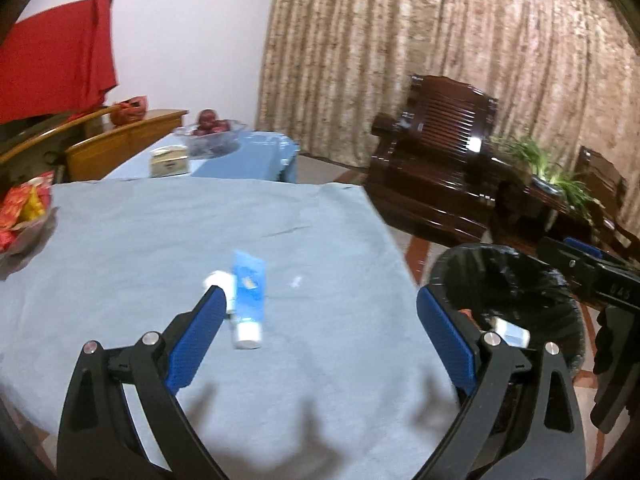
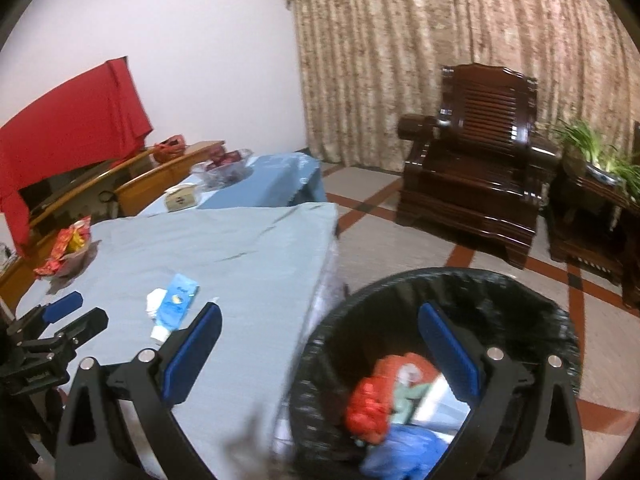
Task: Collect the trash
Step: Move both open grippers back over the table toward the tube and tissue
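Left gripper (image 1: 320,320): jaws wide apart, empty, above the table (image 1: 120,240). Right gripper (image 2: 320,332): jaws wide apart, empty, over bin (image 2: 500,284) rim. Blue tube (image 1: 248,300) w/ white scrap (image 1: 216,280) lies on tablecloth nr left gripper. Bin, black-lined, beside table edge, holds red, blue trash (image 2: 372,404).

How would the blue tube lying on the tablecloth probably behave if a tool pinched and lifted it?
The blue tube looks flattened, so it probably yields when squeezed. Its glossy skin may be slippery. Lying flat on the tablecloth, it seems unlikely to roll.
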Tool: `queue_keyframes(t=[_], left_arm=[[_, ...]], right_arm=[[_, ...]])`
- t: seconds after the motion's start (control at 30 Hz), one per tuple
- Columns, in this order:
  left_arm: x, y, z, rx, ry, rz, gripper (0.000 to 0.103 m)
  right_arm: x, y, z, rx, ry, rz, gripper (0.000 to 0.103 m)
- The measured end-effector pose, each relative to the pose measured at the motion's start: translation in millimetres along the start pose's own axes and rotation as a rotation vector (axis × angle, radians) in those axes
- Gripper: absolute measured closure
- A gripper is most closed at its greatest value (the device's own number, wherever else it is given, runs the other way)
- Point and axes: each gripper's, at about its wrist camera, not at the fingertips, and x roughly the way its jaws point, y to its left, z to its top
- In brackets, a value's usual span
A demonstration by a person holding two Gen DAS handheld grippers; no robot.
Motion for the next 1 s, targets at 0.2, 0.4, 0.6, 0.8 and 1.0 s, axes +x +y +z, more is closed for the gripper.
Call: queue_keyframes(t=[0.2,0.4,0.6,0.8,1.0], left_arm=[[-10,40,0,-0.024,-0.012,0.068,0.01],[-6,72,-6,-0.05,-0.003,0.111,0.01],[7,104,-16,-0.07,0.024,0.143,0.01],[21,135,-23,-0.079,0.05,0.169,0.01],[33,161,-28,-0.084,0.059,0.193,0.01]], right_arm=[[19,33,-3,-0.039,0.01,0.032,0.006],[47,67,-9,-0.054,0.038,0.052,0.006],[79,102,-15,-0.077,0.073,0.072,0.006],[114,139,-29,-0.102,0.125,0.104,0.006],[144,166,-44,-0.125,0.182,0.133,0.007]])
